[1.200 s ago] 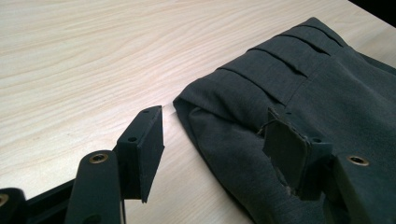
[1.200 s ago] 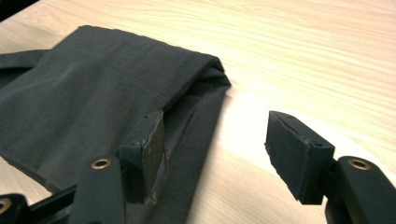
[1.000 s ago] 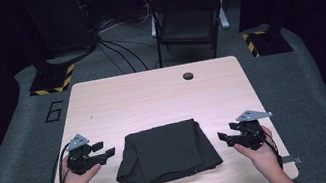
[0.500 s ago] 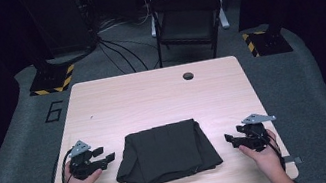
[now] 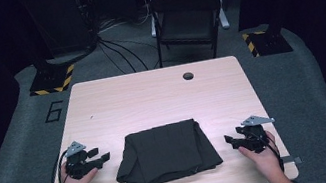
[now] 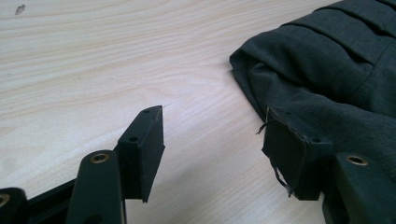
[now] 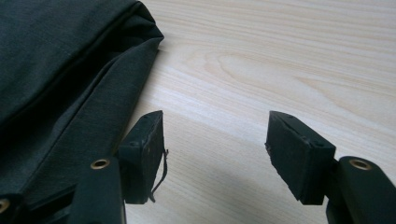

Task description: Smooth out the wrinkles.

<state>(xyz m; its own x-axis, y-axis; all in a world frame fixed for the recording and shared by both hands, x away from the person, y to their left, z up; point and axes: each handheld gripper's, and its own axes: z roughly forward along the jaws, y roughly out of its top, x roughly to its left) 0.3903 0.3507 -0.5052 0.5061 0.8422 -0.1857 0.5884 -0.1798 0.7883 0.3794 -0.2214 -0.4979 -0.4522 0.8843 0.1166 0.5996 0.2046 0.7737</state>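
One folded dark cloth (image 5: pixel 166 152), two hand-held grippers, jaws apart

Folding chair (image 5: pixel 187 21) (dark) behind wooden table (image 5: pixel 152 98)

A pale wooden table (image 5: pixel 152 98) with rounded corners stands on grey carpet; a small round hole (image 5: pixel 188 76) sits near its far edge; a folded dark cloth (image 5: pixel 166 152) lies flat toward the near edge, roughly centred.

A pale wooden tabletop (image 5: pixel 152 98) stands on grey carpet (image 5: pixel 304 97) — beyond it a dark folding chair (image 5: pixel 186 21), floor cables (image 5: pixel 115 46), and hazard-striped bases (image 5: pixel 50 81) in a dim room.
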